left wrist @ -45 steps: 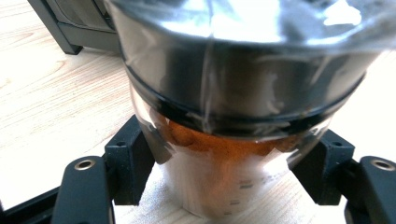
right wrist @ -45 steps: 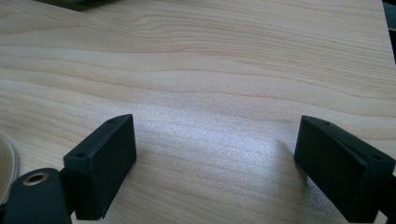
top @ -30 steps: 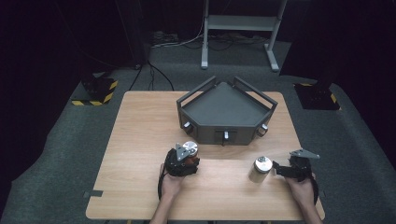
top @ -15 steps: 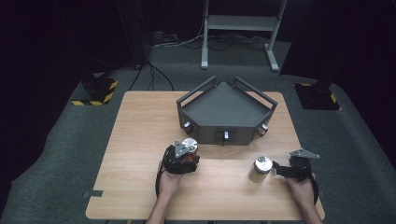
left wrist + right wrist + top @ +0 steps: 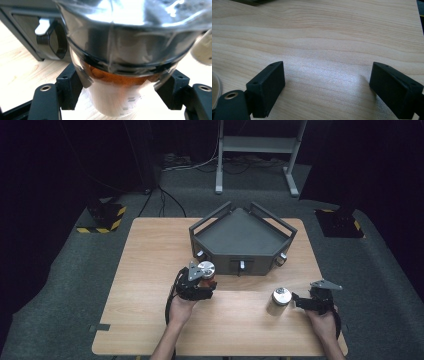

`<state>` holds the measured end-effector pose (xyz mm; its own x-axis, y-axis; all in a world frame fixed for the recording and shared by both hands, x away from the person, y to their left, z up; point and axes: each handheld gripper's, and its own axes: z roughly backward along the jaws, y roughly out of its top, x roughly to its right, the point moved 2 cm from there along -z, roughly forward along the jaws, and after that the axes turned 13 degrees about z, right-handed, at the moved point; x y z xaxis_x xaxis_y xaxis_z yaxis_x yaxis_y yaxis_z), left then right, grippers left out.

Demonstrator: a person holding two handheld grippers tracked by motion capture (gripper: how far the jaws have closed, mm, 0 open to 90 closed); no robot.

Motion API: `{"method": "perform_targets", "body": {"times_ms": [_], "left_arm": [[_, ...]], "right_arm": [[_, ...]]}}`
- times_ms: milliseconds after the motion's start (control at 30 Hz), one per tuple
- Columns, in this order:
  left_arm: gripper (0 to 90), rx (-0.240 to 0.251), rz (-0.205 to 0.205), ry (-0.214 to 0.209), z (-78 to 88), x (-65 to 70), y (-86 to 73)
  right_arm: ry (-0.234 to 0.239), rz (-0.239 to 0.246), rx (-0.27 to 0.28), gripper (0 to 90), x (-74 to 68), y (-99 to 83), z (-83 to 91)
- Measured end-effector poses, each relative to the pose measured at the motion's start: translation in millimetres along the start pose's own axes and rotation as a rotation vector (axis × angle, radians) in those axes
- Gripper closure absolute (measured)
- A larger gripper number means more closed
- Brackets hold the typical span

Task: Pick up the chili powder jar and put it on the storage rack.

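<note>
On the left side of the pale wooden table [image 5: 140, 285], the left gripper [image 5: 196, 282] is holding a clear glass spice jar with a shiny metal lid and orange-red powder inside [image 5: 205, 271]; its black fingers [image 5: 67, 87] are clamping the jar's body from both sides, just below the lid. The jar is sitting just in front of the dark grey five-sided tray with raised rails [image 5: 240, 237], near its front left corner.

Further right, a second metal-lidded jar with pale contents [image 5: 280, 299] is standing on the table, just beside the right gripper [image 5: 312, 301], whose fingers [image 5: 268, 85] are standing wide apart over bare wood, holding nothing.

The risk, as I judge it, is lying in the left grip: the jaws are pinching smooth, rounded glass high up, so a tilt or a quick swing could be letting the jar slip or rotate, and it might knock against the tray's wall when carried over.

The held jar's base is cut off in the left gripper view, so whether it is resting on the table or is lifted is hard to tell. The second jar's contents are too small to identify.
</note>
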<state>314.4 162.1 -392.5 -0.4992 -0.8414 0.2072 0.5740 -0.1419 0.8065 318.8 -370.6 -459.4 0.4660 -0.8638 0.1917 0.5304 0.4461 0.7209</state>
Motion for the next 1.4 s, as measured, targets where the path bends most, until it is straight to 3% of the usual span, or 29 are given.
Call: {"method": "perform_targets", "body": {"times_ms": [467, 667, 900, 1400], "left_arm": [[30.2, 0.016, -0.035, -0.077, 7.0, 5.2, 47.8], [30.2, 0.031, -0.029, -0.101, 5.7, 6.5, 62.6], [30.1, 0.042, -0.042, -0.097, 1.1, 11.8, 82.4], [30.1, 0.059, -0.008, -0.067, -26.7, 15.8, 114.0]], "right_arm": [[-0.001, -0.001, 0.0, 12.8, -0.4, 0.0, 0.1], [-0.002, -0.002, 0.0, 12.8, -0.4, 0.0, 0.1], [-0.001, -0.002, 0.0, 12.8, -0.4, 0.0, 0.1], [-0.002, -0.002, 0.0, 12.8, -0.4, 0.0, 0.1]]}}
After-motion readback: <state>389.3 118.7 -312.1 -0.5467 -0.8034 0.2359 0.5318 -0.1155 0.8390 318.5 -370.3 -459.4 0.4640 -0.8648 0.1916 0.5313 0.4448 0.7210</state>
